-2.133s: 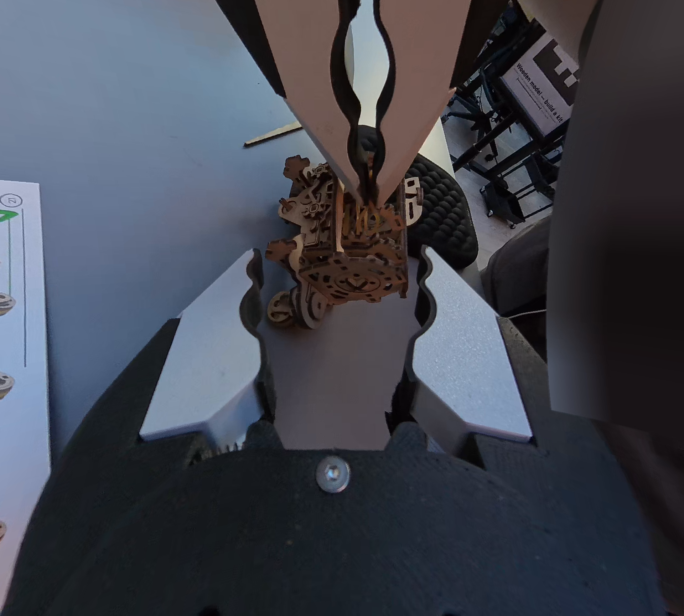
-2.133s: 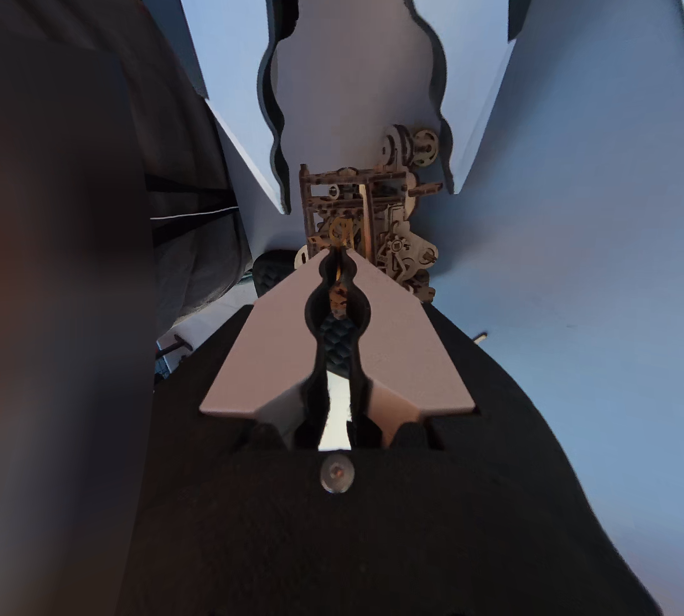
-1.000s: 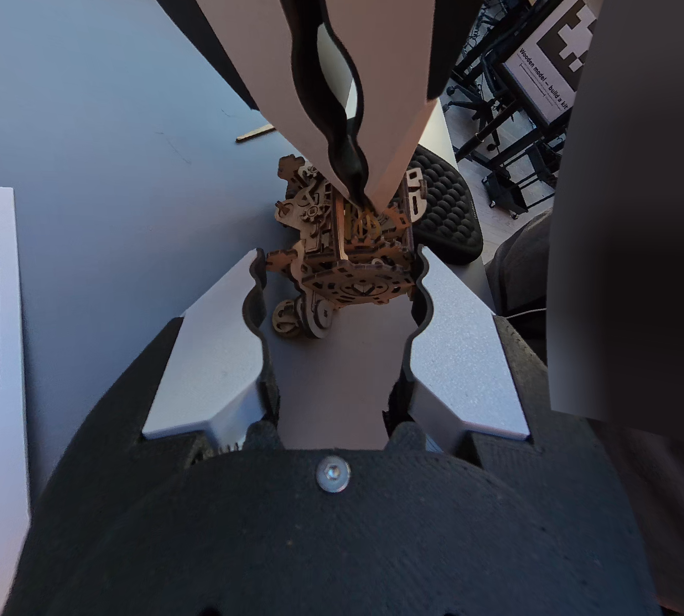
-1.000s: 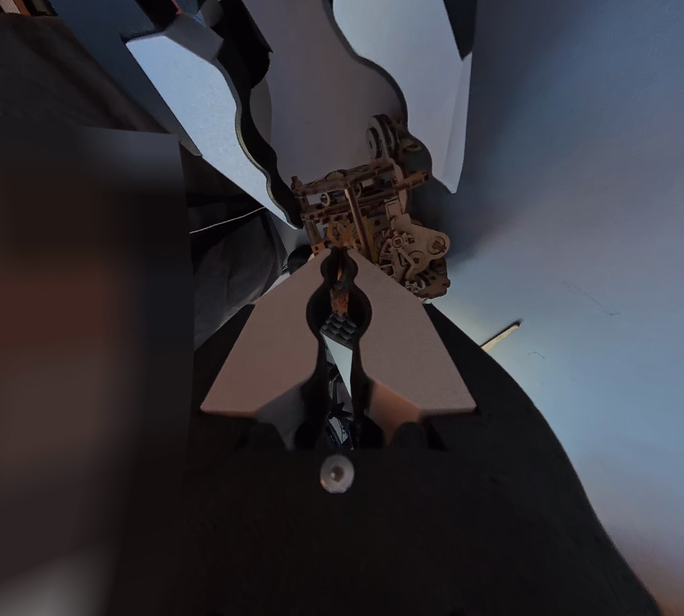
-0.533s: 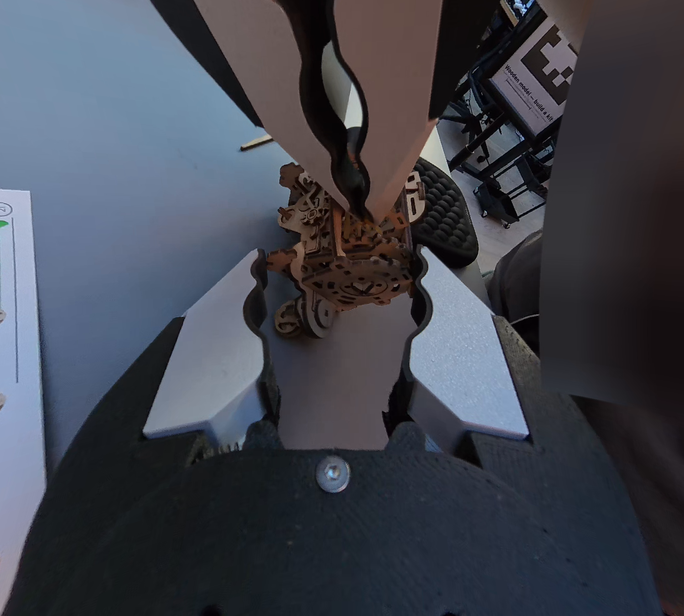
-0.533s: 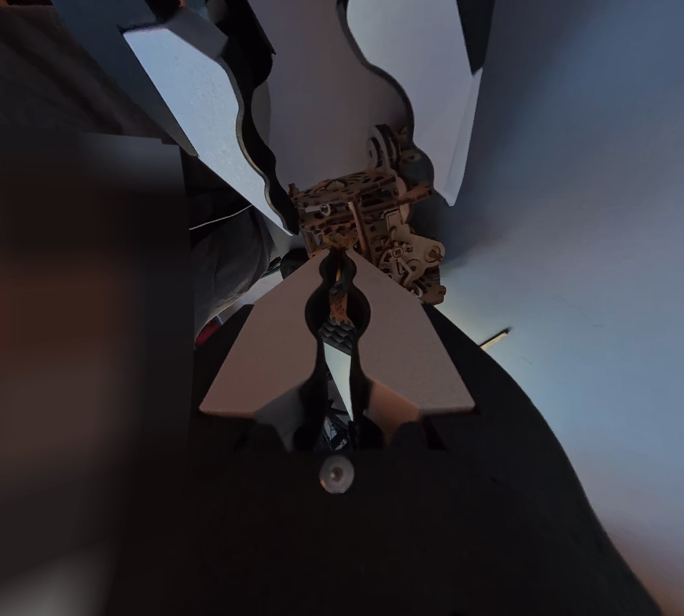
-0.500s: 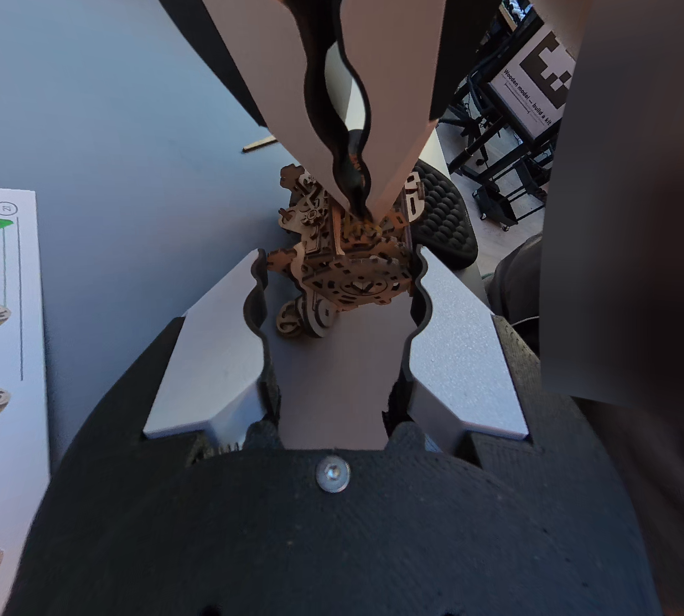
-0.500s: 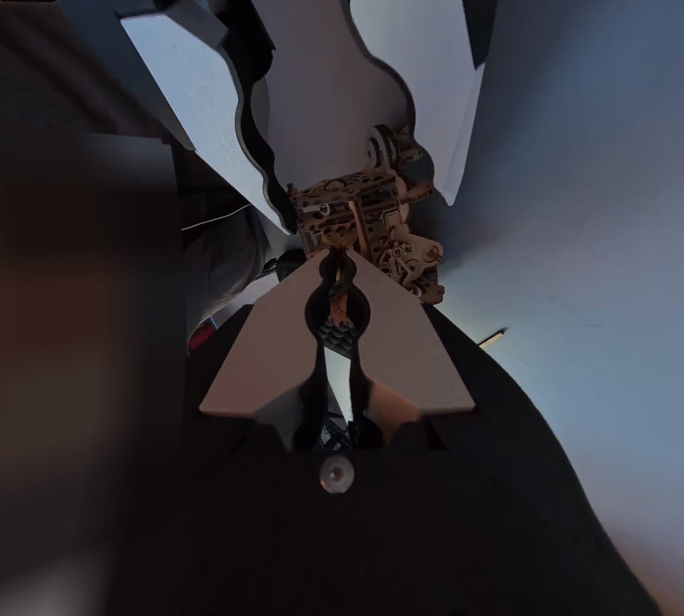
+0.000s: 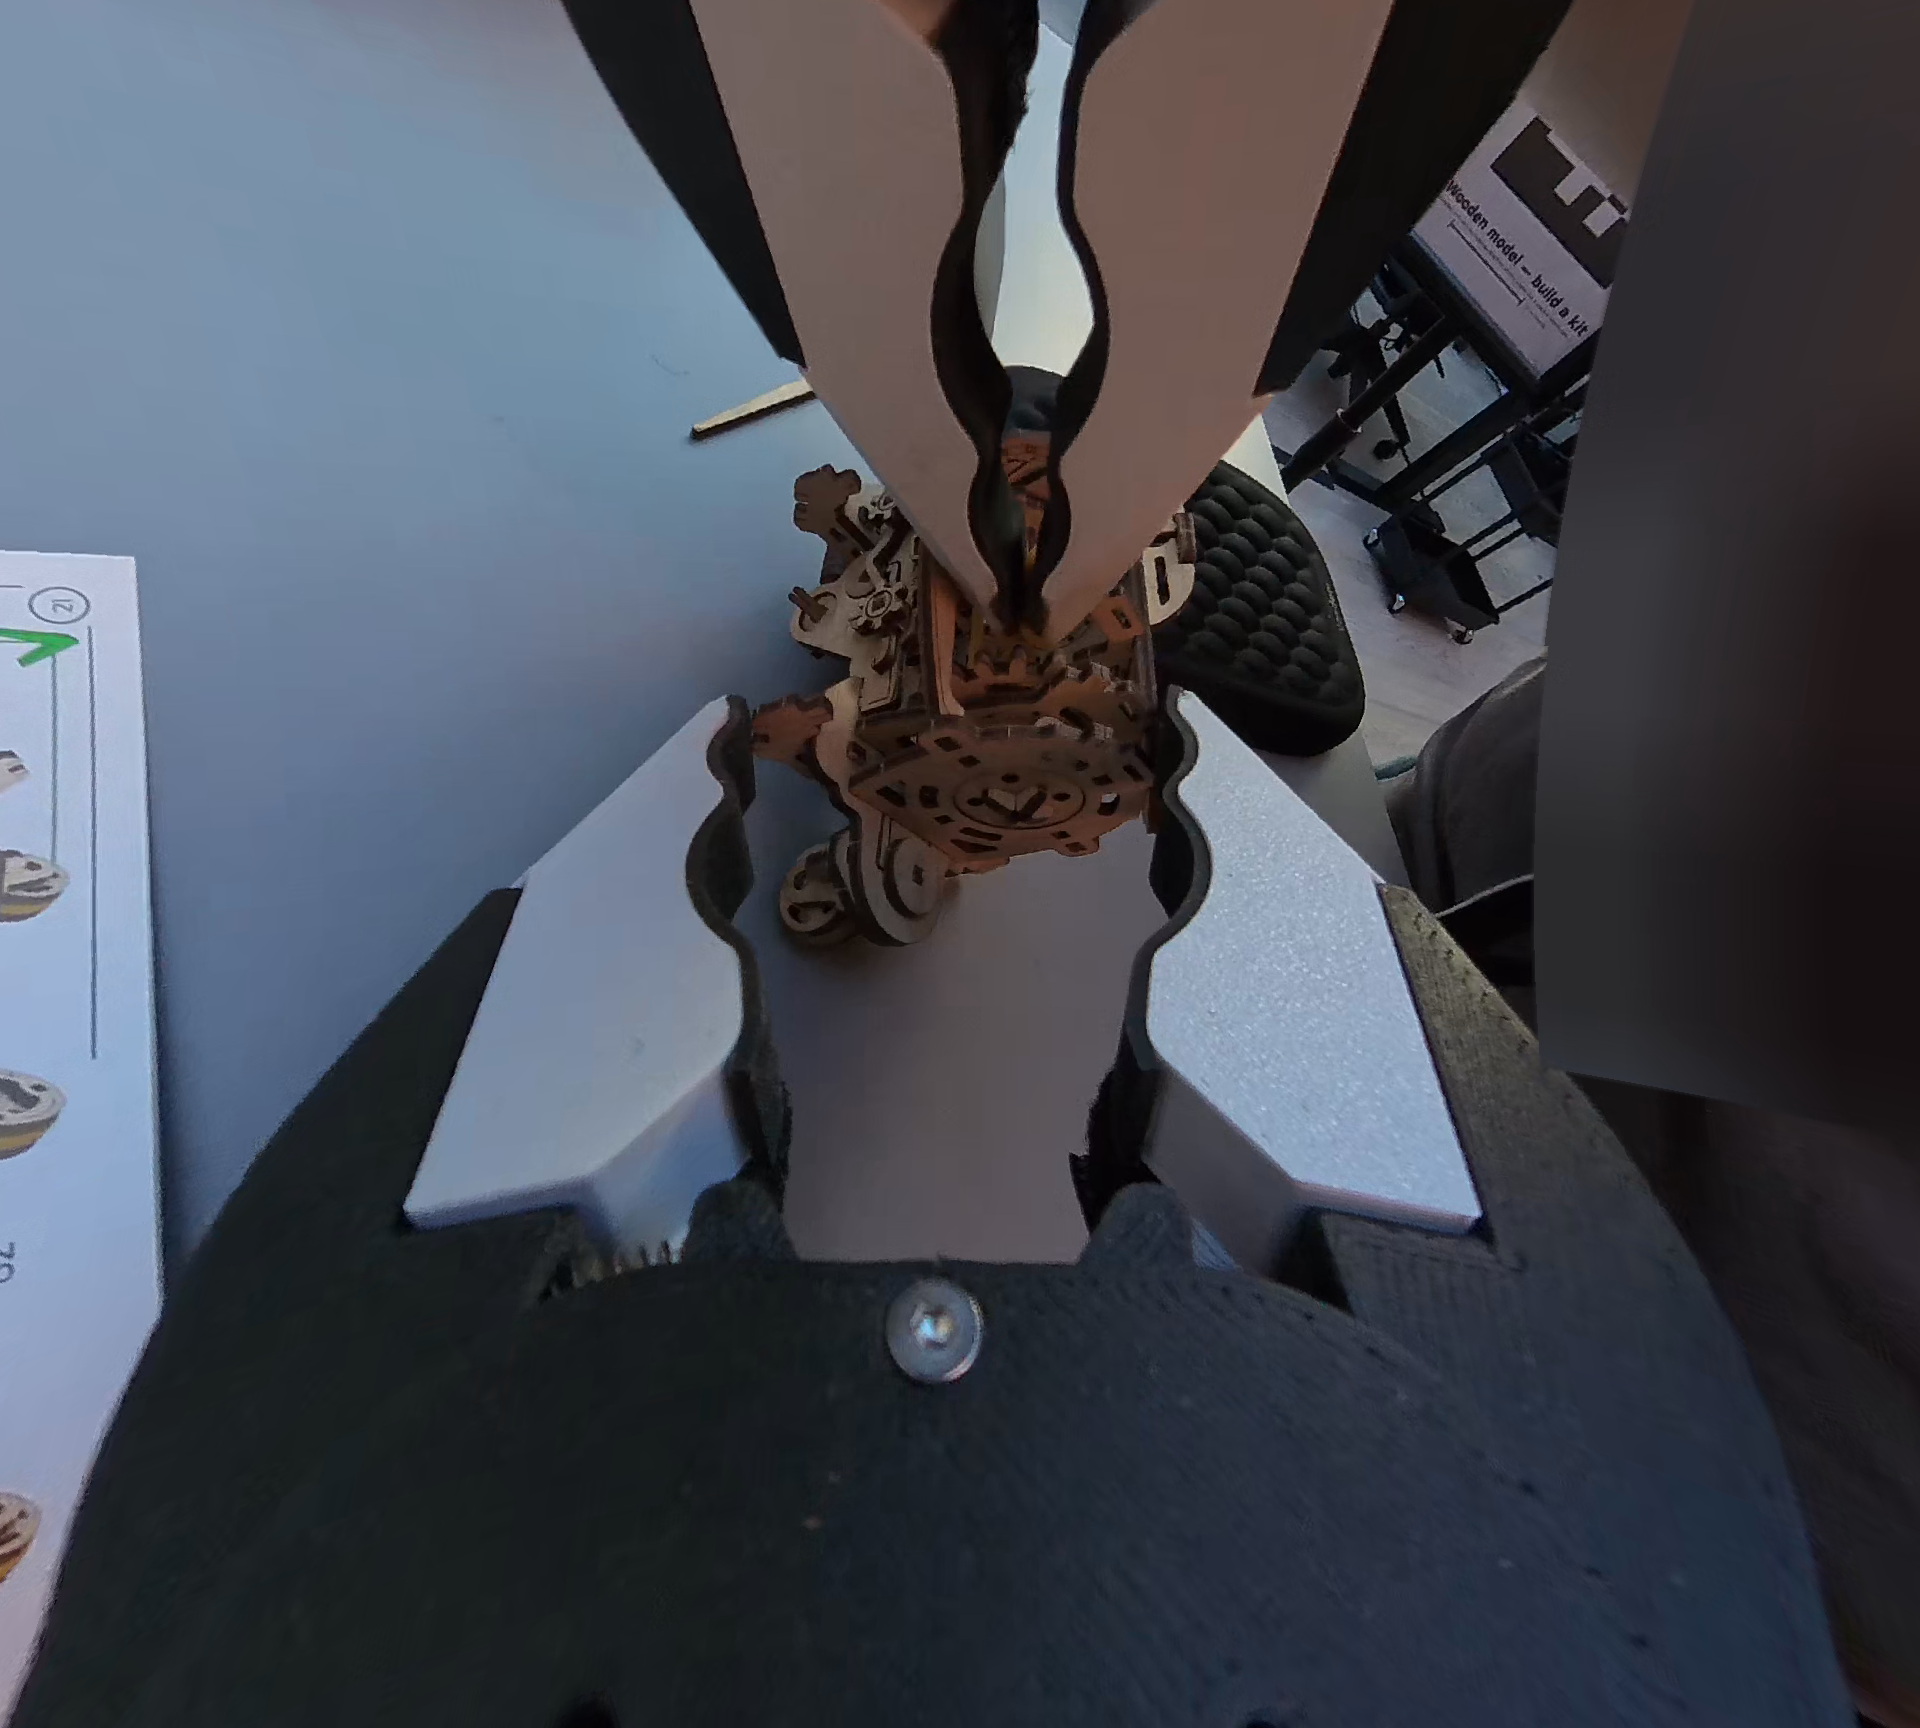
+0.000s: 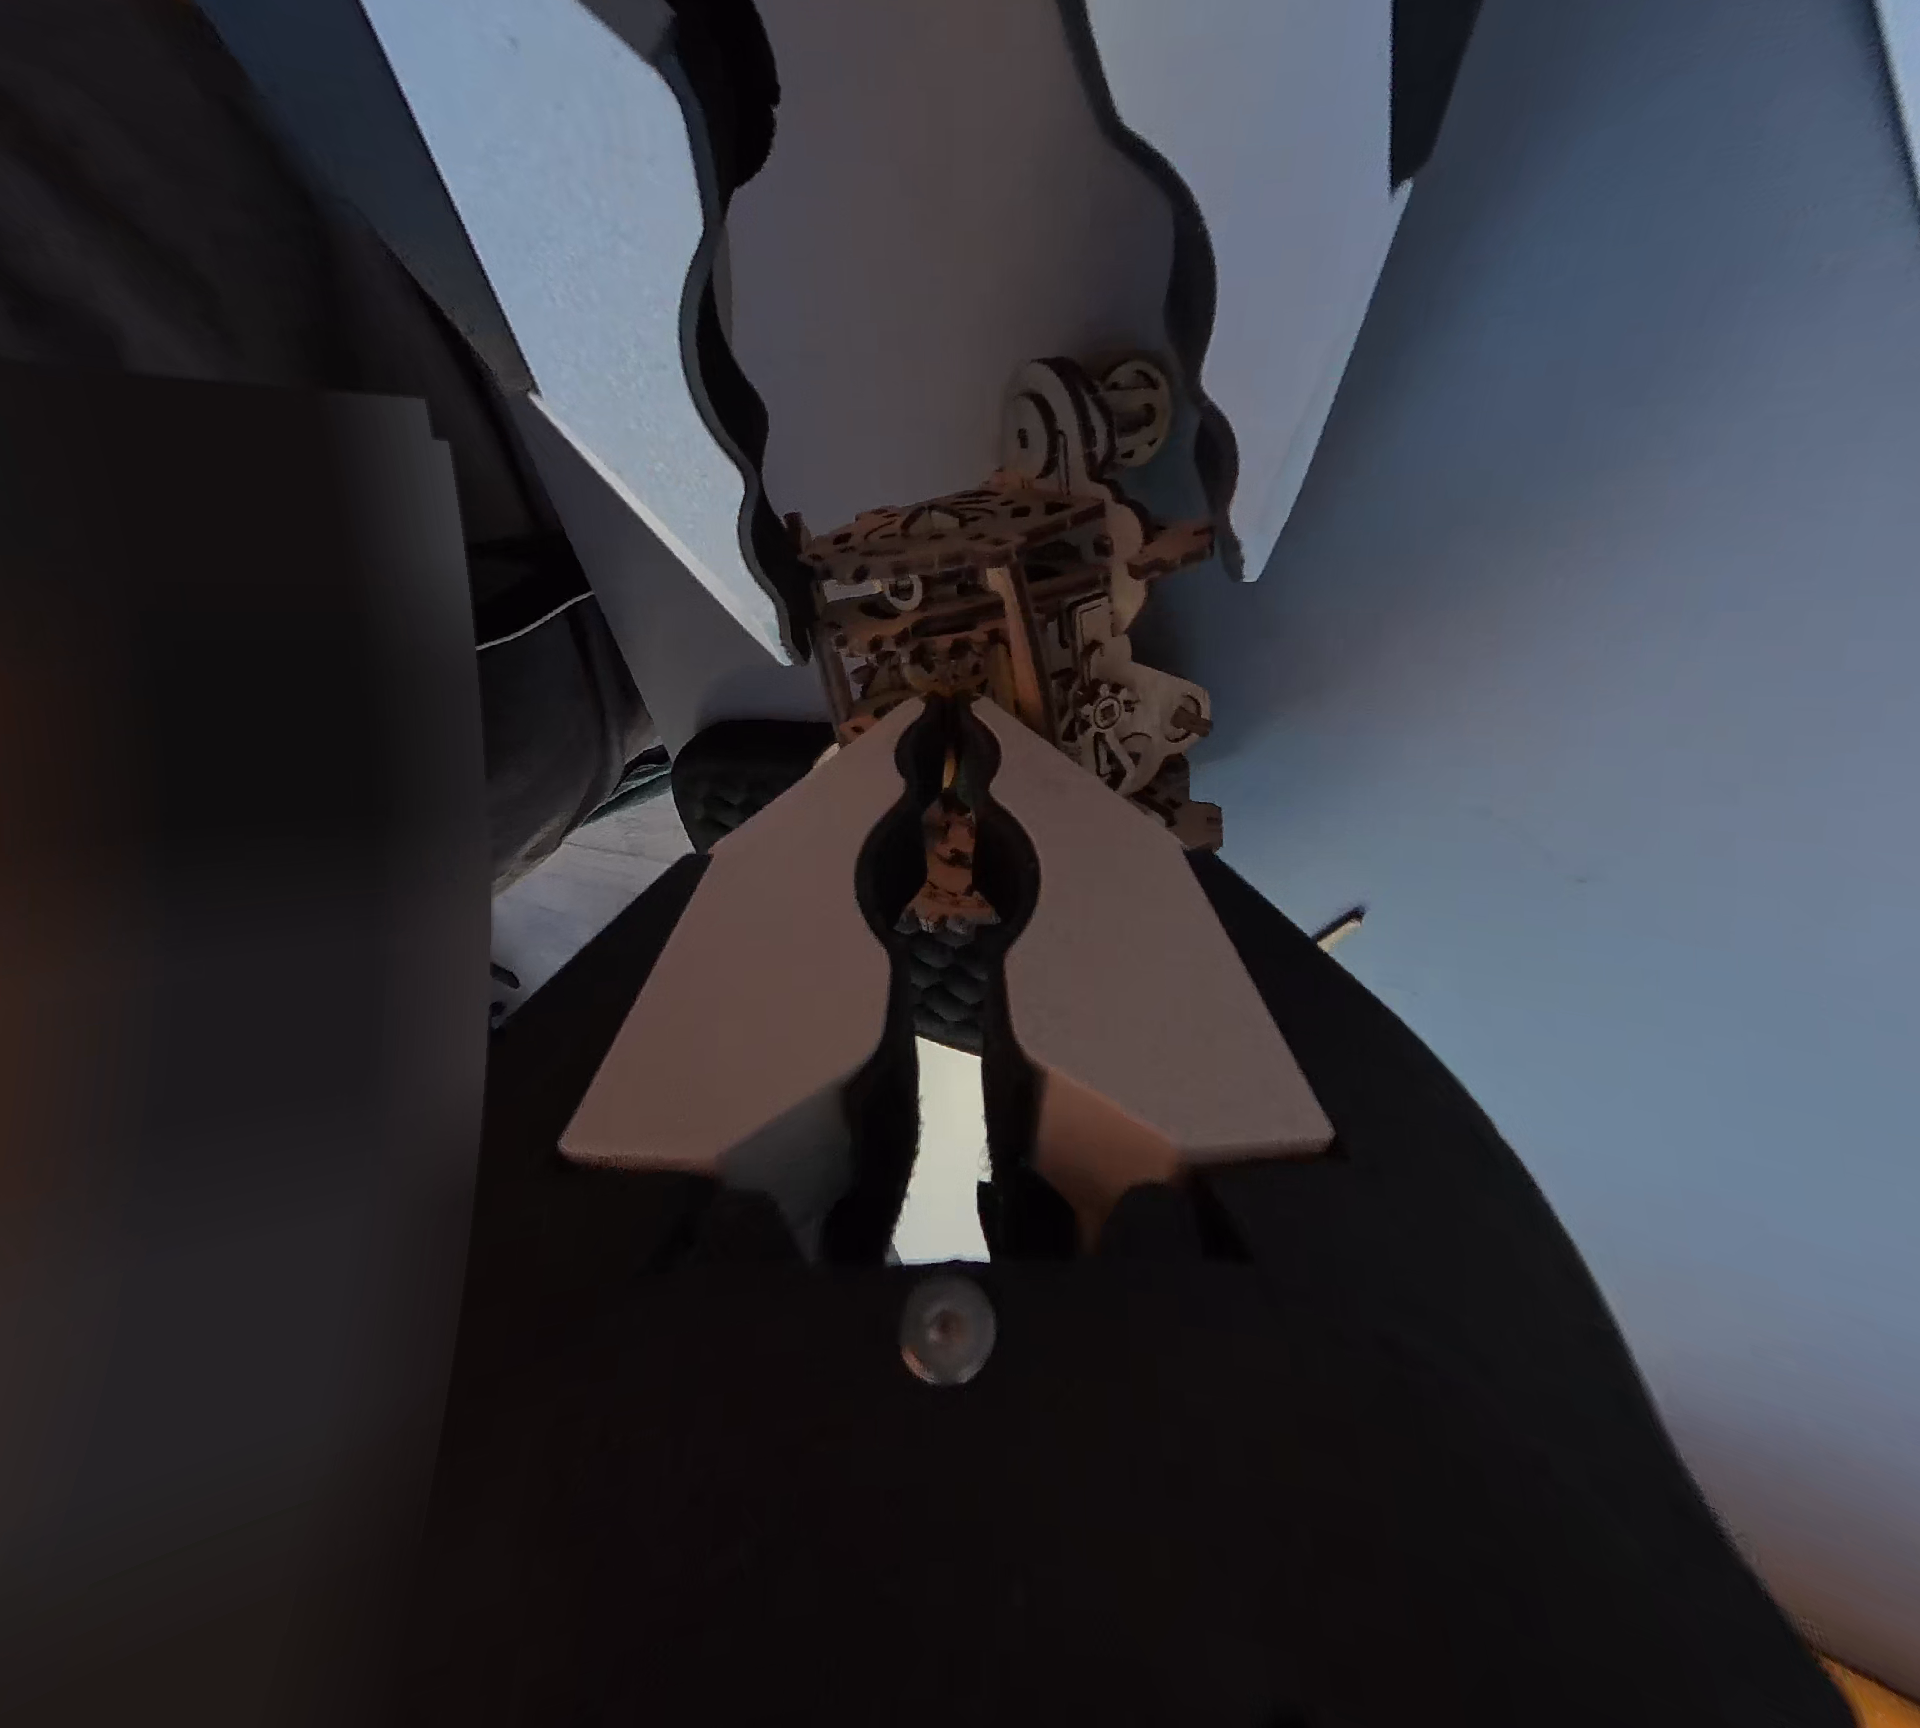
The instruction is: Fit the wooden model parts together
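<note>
A brown laser-cut wooden model [image 9: 987, 795] with gears and small wheels sits between my left gripper's [image 9: 951, 733] fingers, just over the grey table [image 9: 312, 224]. Both pads press its sides, so the left gripper is shut on it. It also shows in the right wrist view [image 10: 997, 598], clamped by the left gripper [image 10: 1008, 587]. My right gripper [image 10: 945, 702] comes from the opposite side and is shut on a small thin wooden part [image 10: 951, 847] that shows in the hollow between its pads. Its tips [image 9: 1013, 613] rest on the gears at the model's top.
A white instruction sheet [image 9: 62, 847] lies at the left. A thin wooden strip [image 9: 753, 411] lies on the table beyond the model. A black honeycomb pad [image 9: 1257, 639] sits at the table's right edge. A person's dark clothing and a sign on a stand [image 9: 1527, 244] are beyond. My left and right fingertips are right by each other.
The left gripper tilted with the model in its grasp and swung back level. The right gripper stayed shut, its tips at the model's top throughout, and now points straighter down at it.
</note>
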A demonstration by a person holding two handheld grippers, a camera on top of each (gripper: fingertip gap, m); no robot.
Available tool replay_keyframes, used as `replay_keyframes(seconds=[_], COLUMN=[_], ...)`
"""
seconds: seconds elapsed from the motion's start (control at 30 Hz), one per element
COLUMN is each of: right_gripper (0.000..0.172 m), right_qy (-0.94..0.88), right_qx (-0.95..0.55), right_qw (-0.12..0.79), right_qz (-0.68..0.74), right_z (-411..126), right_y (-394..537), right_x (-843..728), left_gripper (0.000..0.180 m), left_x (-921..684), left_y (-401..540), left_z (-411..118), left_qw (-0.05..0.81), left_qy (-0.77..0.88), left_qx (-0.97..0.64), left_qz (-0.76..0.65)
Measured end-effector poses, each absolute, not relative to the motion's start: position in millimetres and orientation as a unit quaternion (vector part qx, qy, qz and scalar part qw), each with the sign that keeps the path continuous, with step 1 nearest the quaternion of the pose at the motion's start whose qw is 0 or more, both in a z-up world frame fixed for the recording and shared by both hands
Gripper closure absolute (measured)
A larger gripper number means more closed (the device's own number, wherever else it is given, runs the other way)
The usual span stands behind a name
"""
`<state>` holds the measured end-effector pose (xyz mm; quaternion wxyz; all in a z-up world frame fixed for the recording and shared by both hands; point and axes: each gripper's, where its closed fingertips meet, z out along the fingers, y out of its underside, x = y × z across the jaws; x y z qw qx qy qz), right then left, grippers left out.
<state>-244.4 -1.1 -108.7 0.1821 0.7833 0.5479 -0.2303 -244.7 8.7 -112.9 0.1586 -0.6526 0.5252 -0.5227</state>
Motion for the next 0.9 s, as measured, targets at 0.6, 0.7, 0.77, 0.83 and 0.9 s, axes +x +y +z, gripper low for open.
replay_keyframes(seconds=[0.6,0.7,0.77,0.83,0.9], right_gripper=[0.163,0.161,0.161,0.16,0.156], right_qy=[0.556,0.555,0.551,0.549,0.545], right_qx=[0.782,0.781,0.782,0.782,0.78], right_qw=[0.168,0.165,0.159,0.147,0.138], right_qz=[-0.225,-0.233,-0.242,-0.256,-0.275], right_z=[-100,-99,-98,-97,-96], right_y=[-4,-4,-3,-2,-2], right_x=[-242,-241,-241,-242,-243], left_gripper=[0.108,0.108,0.108,0.108,0.108], left_x=[-244,-244,-244,-245,-245], left_y=[3,4,4,4,4], left_z=[-110,-110,-110,-110,-110], left_qw=[0.153,0.152,0.151,0.151,0.151], left_qy=[0.525,0.523,0.522,0.523,0.522], left_qx=[-0.646,-0.645,-0.645,-0.644,-0.644], left_qz=[-0.533,-0.535,-0.537,-0.537,-0.539])
